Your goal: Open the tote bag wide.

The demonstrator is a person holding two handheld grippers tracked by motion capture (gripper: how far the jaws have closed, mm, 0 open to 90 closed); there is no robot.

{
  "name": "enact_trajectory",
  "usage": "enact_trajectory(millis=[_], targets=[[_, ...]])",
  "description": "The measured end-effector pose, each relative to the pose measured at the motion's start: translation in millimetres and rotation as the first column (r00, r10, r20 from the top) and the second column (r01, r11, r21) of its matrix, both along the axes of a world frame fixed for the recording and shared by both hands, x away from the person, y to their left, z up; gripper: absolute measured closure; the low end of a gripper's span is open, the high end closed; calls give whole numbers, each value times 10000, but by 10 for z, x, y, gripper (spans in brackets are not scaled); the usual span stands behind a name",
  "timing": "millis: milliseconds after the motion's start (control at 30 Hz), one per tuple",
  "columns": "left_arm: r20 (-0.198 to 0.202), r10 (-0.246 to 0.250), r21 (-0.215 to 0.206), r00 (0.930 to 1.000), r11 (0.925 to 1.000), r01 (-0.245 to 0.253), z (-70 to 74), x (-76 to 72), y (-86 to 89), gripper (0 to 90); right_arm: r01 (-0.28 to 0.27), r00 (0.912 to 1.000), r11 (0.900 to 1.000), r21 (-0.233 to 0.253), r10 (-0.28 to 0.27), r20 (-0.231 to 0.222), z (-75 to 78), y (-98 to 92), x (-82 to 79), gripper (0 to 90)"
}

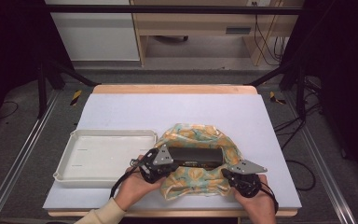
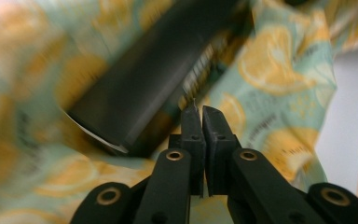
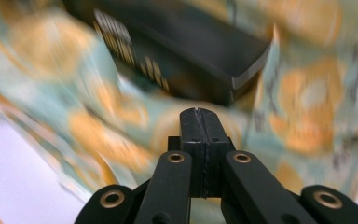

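two grippers work at the near edge of a patterned cloth (image 1: 196, 161) (pale green with orange citrus slices) that lies crumpled on the near middle of the pale table (image 1: 177, 109). a long black box (image 1: 196, 157) rests across the cloth's middle, running left to right. the left gripper (image 1: 164, 169) sits at the box's near-left end; in the left gripper view its jaws stand almost together with only a thin slit between them, and whether cloth is pinched there cannot be told. the right gripper (image 1: 227, 174) sits at the box's near-right end, jaws pressed fully together, nothing visibly caught between the tips. a white tray (image 1: 81, 175) lies to the left of the cloth, its right rim just beside the fabric.
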State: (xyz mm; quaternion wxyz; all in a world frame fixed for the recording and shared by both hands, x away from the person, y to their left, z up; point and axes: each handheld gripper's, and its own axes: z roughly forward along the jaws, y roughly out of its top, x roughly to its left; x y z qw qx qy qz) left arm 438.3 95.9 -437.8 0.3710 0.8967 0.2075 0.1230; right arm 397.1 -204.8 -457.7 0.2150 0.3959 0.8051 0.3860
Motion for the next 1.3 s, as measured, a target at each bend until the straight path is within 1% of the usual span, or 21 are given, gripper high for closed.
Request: enact_trajectory(millis=[33, 67, 100, 133, 167, 267, 367, 433, 467, 500, 533, 600, 633, 733, 833, 967, 1033, 1133, 1167, 1200, 1300], targets=[[-123, -50, 536, 9999, 9985, 56, -99, -51, -35, 900, -91, 9994, 9995, 313, 81, 330, 84, 59, -13, 900], [-123, -50, 536, 9999, 9985, 56, -99, -51, -35, 900, -91, 9994, 9995, 313, 81, 330, 84, 59, -13, 900], [-162, -105, 837, 9998, 9964, 118, -139, -73, -54, 900, -140, 9990, 9987, 496, 118, 438, 113, 91, -14, 900], [-202, -109, 912, 9997, 9957, 127, -159, -90, -63, 900, -444, 9967, 9962, 755, 390, 715, 185, 230, -9, 900], [-217, -101, 934, 9997, 9956, 121, -170, -110, -68, 900, -580, 9956, 9957, 721, 523, 784, 201, 305, -8, 900], [-170, -32, 1112, 9999, 9938, 50, -196, -160, -58, 900, -1009, 9928, 9931, 606, 965, 710, 176, 525, 14, 900], [-220, -28, 1218, 9998, 9925, 55, -221, -162, -41, 900, -1234, 9915, 9915, 403, 1215, 469, 116, 627, 35, 900], [-325, -14, 1172, 9995, 9931, 52, -252, -162, -31, 900, -1512, 9885, 9885, -61, 1513, 78, 17, 736, 33, 900], [-325, -14, 1172, 9995, 9931, 52, -252, -162, -31, 900, -1512, 9885, 9885, -61, 1513, 78, 17, 736, 33, 900], [-465, -41, 864, 9989, 9962, 81, -241, -164, -16, 900, -1613, 9867, 9863, -341, 1605, -251, -53, 775, 30, 900], [-465, -41, 864, 9989, 9962, 81, -241, -164, -16, 900, -1613, 9867, 9863, -341, 1605, -251, -53, 775, 30, 900], [-344, 68, 78, 9994, 9999, -65, -160, -164, 3, 887, -1771, 9829, 9804, -862, 1717, -670, -142, 812, 28, 900], [-231, 154, -113, 9996, 9998, -156, -137, -164, 4, 881, -1815, 9816, 9789, -933, 1748, -765, -158, 817, 29, 900], [-131, 259, -151, 9996, 9995, -261, -134, -151, -4, 876, -1818, 9807, 9780, -1019, 1728, -914, -183, 817, 37, 900], [-420, 331, 374, 9986, 9988, -315, -253, -96, -26, 892, -1788, 9804, 9795, -931, 1694, -1005, -204, 806, 34, 900], [-347, 243, 541, 9991, 9983, -224, -273, -101, -26, 900, -1774, 9814, 9809, -804, 1702, -890, -168, 761, -1, 900], [-362, 263, 631, 9990, 9977, -240, -274, -91, -16, 900, -1528, 9871, 9853, -767, 1485, -594, -88, 646, -63, 900], [-340, 319, 716, 9989, 9970, -294, -293, -101, -17, 900, -1008, 9948, 9939, -453, 1002, -152, 25, 475, -102, 900], [-340, 319, 716, 9989, 9970, -294, -293, -101, -17, 900, -1008, 9948, 9939, -453, 1002, -152, 25, 475, -102, 900], [-373, 349, 740, 9987, 9967, -321, -295, -110, -18, 900, -479, 9982, 9984, -294, 489, 336, 129, 312, -105, 900], [-326, 370, 788, 9988, 9963, -343, -298, -120, -21, 900, -11, 9972, 9998, -202, 26, 744, 214, 167, -69, 900]])
